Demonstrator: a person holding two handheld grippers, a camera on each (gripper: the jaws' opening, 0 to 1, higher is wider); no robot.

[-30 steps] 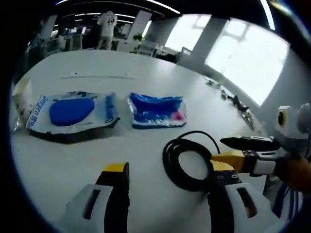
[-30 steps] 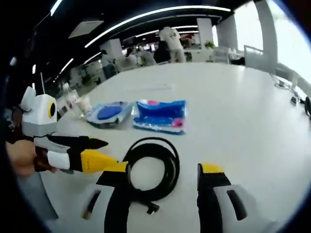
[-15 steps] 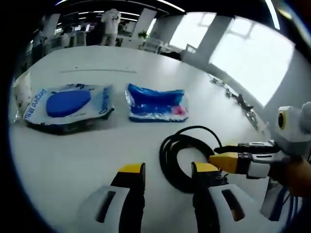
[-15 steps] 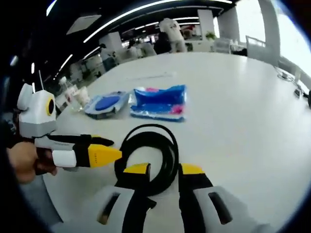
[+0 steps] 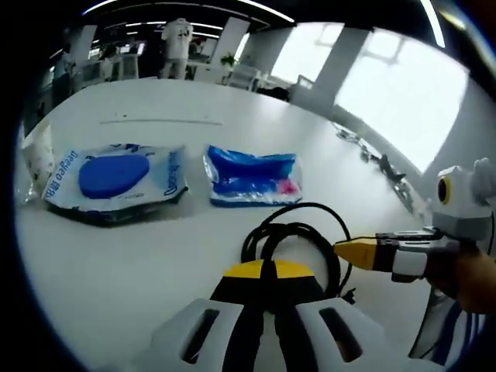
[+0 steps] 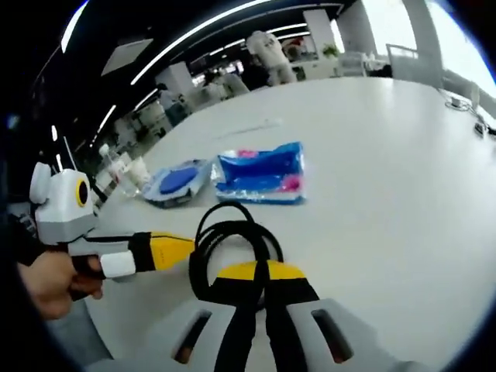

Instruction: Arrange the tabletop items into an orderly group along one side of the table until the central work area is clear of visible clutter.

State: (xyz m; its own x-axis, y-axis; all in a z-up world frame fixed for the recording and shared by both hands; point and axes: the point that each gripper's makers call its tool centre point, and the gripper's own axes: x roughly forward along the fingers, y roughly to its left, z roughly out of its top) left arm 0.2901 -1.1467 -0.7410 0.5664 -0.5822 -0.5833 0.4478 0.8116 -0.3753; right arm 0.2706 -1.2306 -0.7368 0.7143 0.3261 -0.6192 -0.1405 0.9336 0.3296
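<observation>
A coiled black cable (image 5: 298, 232) lies on the white table (image 5: 116, 256) in front of me. My left gripper (image 5: 269, 270) is shut, with a strand of the coil's near edge pinched between its yellow tips. In the right gripper view the same cable (image 6: 232, 232) bulges up, and my right gripper (image 6: 260, 271) is shut on its near side. The right gripper (image 5: 353, 251) comes in from the right at the coil's right edge. The left gripper (image 6: 174, 248) comes in from the left, held by a hand.
Beyond the coil lie a white pack with a blue disc (image 5: 112, 177) (image 6: 177, 180) and a blue packet with a pink spot (image 5: 252, 177) (image 6: 262, 174), side by side. A white bag (image 5: 35, 159) sits at the far left. Small cables (image 5: 372, 159) lie at the far right edge. People stand far behind.
Both grippers went from open to shut and moved in onto the coil. The cable has been squeezed into a narrower, raised loop.
</observation>
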